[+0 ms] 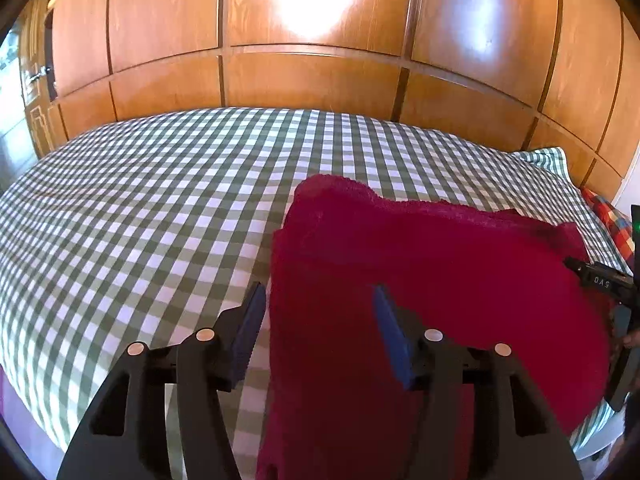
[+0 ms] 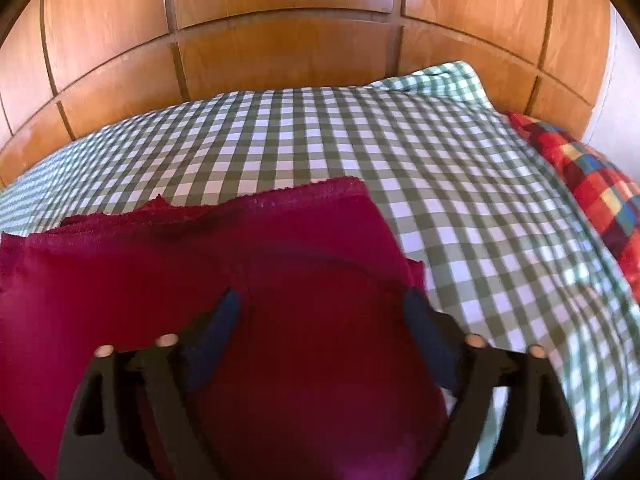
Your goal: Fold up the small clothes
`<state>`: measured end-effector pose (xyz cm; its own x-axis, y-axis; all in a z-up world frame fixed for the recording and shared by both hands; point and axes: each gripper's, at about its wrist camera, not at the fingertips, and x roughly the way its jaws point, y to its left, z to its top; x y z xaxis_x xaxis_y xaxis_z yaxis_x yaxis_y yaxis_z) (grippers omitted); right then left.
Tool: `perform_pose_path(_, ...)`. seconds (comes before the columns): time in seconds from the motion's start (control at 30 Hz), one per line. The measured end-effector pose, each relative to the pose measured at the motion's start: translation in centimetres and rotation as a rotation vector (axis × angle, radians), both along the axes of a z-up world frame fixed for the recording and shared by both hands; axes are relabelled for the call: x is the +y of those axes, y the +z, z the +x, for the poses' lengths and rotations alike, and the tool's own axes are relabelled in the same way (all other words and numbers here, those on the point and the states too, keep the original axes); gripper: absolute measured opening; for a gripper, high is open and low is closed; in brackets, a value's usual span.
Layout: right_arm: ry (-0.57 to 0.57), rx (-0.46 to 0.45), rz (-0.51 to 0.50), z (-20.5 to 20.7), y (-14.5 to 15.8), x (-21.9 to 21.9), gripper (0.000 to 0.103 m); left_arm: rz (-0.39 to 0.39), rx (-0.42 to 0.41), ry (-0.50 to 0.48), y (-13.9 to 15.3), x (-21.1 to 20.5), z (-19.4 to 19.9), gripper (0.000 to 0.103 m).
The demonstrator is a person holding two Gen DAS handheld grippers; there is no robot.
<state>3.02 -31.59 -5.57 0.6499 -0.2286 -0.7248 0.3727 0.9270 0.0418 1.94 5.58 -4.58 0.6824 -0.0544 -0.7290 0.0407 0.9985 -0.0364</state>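
A dark red cloth (image 1: 440, 264) lies on the green-and-white checked bedspread (image 1: 140, 208), partly folded, with a fuzzy far edge. My left gripper (image 1: 320, 304) is open, just above the cloth's left edge; its left finger is over the bedspread, its right finger over the cloth. In the right wrist view the same red cloth (image 2: 180, 256) fills the lower left. My right gripper (image 2: 324, 308) is open wide over the cloth near its right edge, holding nothing. The right gripper's body (image 1: 604, 284) shows at the right edge of the left wrist view.
A glossy wooden panelled headboard wall (image 1: 312, 80) rises behind the bed. A red, yellow and blue checked pillow (image 2: 592, 184) lies at the right under the turned-back bedspread (image 2: 440, 152). The bed's left edge (image 1: 24, 420) drops off at lower left.
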Motion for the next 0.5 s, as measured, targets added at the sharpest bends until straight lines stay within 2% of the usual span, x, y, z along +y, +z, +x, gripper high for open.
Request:
perform_pose_path(0.1,-0.012,-0.015,0.082,-1.4,0.4,-0.5,0.096,0.003,0.004,0.008,0.1,0.4,-0.6,0.055)
perform_pose_path(0.37,-0.019,-0.033,0.133,-6.2,1.0,-1.0,0.094,0.006,0.019,0.024,-0.2,1.3,-1.9,0.055)
perform_pose_path(0.5,0.004,-0.018,0.186,-8.2,0.3,-0.9,0.068,0.007,0.028,0.026,-0.3,1.8,-2.5,0.055)
